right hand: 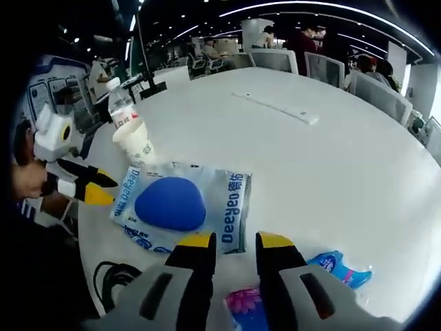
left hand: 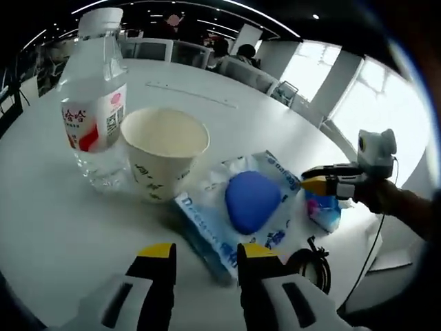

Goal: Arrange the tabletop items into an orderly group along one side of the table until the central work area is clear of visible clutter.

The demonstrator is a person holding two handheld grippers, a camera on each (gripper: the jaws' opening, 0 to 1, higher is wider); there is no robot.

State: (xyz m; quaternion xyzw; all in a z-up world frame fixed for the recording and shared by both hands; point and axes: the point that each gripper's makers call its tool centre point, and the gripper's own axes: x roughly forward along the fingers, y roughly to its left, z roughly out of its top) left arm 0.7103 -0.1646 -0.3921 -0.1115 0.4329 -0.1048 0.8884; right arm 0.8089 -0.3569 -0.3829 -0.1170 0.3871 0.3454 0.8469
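Several items cluster near one edge of the white worktop: a water bottle, a paper cup touching it at its 4 o'clock, and a flat wipes packet bearing a blue pad. The left gripper hovers apart over the packet's near edge; the right gripper likewise stands apart, holding nothing. The packet looks soft, light and slippery, best pinched at an edge seam; the cup would crush easily.

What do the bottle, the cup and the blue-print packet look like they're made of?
Bottle: clear, glossy plastic, see-through with a printed label. Cup: matte cream paper, probably, with printed sides. Packet: thin shiny plastic film, crinkled; the blue shape on it can't be told.
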